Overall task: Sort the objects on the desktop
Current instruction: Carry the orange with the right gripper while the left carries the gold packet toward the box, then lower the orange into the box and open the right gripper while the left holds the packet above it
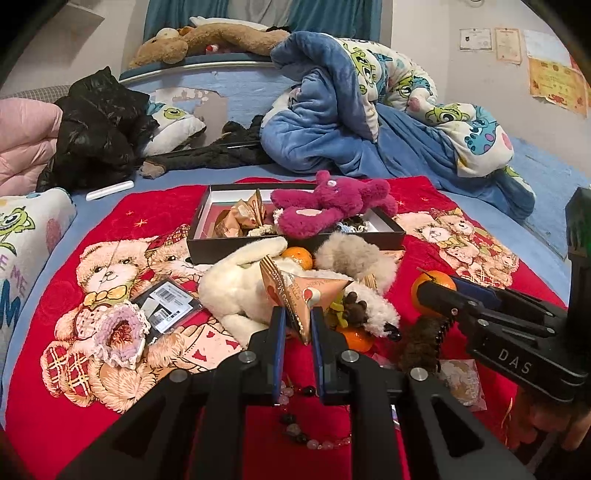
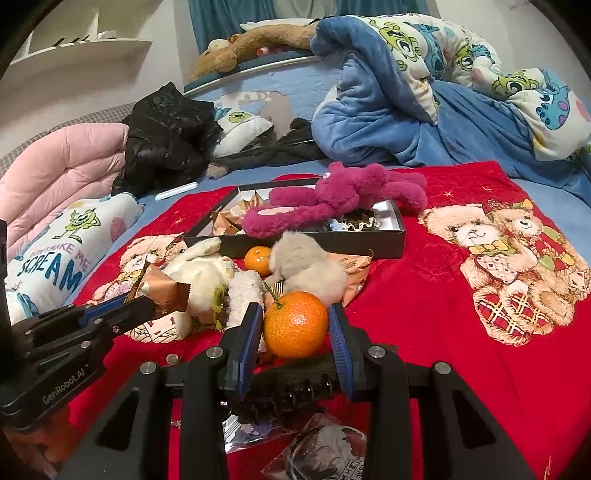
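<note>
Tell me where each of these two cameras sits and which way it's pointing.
Left wrist: rides the left claw, facing the headboard over the red blanket; its fingers pinch a triangular snack packet; right claw enters from the right.
Right wrist: rides the right claw, same heading; its fingers flank a stemmed tangerine with gaps either side; left claw enters from the left.
Shared: black box, magenta plush.

Blue bed [image 1: 229, 173] with rumpled cartoon quilt [image 1: 369, 110]; teal curtains [image 1: 177, 18] behind; certificates [image 1: 554, 81] on pale wall.
</note>
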The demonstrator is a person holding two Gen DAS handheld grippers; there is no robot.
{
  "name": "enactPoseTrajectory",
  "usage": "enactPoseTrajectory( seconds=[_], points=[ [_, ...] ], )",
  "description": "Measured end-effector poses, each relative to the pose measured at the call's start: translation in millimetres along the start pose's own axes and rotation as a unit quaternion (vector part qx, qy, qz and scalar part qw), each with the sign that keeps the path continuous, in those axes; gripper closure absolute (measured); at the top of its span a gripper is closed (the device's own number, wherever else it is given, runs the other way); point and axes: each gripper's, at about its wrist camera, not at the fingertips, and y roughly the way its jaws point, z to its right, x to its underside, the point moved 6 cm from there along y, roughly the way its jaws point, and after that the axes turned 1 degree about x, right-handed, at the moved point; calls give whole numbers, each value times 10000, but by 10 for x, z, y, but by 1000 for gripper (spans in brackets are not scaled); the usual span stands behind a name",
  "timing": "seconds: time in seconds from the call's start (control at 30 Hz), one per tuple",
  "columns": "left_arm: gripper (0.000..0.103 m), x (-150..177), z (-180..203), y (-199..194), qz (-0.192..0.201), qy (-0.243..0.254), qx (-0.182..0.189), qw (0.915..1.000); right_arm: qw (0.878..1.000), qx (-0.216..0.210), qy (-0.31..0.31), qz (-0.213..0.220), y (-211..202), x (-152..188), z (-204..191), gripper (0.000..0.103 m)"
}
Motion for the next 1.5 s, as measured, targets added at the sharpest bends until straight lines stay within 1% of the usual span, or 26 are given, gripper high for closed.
enactPoseTrajectory(
  seconds=[0.2,0.3,0.4,0.47,0.6,0.67,0.8,0.87,0.93,1.03,1.13,1.23,1.3,1.4,1.5],
  points=[
    [89,-27,30,-12,-3,-25,101,9999,10000,40,31,42,-21,-27,-12,68],
    [89,-76,58,-7,-5,17,60,10000,10000,54,48,66,-40,-67,-19,68],
    [89,-190,89,-16,-40,36,149,9999,9999,55,55,75,-58,-123,-22,68],
    [89,-270,97,-30,-24,65,132,9999,9999,93,95,83,-67,-190,-2,68],
    [89,-475,79,-17,-24,-19,218,9998,9995,-34,315,39,-50,-294,57,68],
    [89,-632,58,48,-34,-18,183,9998,9992,-81,396,3,-15,-341,98,68],
    [89,-947,27,290,-111,-30,137,9998,9987,8,509,-58,96,-455,203,68],
    [89,-1072,18,467,-183,-109,173,9996,9985,156,527,-73,187,-559,284,68],
    [89,-1179,26,671,-278,-119,138,9994,9981,217,577,-95,294,-651,352,68],
    [89,-1281,142,940,-411,17,131,9991,9979,287,559,-143,507,-834,424,68],
    [89,-1305,287,1130,-437,120,149,9989,9981,364,460,-163,710,-1034,471,68],
    [89,-1240,317,1280,-481,49,170,9987,9979,530,291,-234,927,-1155,519,68],
    [89,-1168,317,1370,-547,39,224,9982,9978,525,253,-303,1062,-1143,556,68],
    [89,-1119,330,1462,-524,56,227,9984,9973,560,212,-416,1243,-1048,618,68],
    [89,-1092,424,1530,-525,209,200,9982,9964,592,319,-520,1393,-951,749,68]
  ],
)
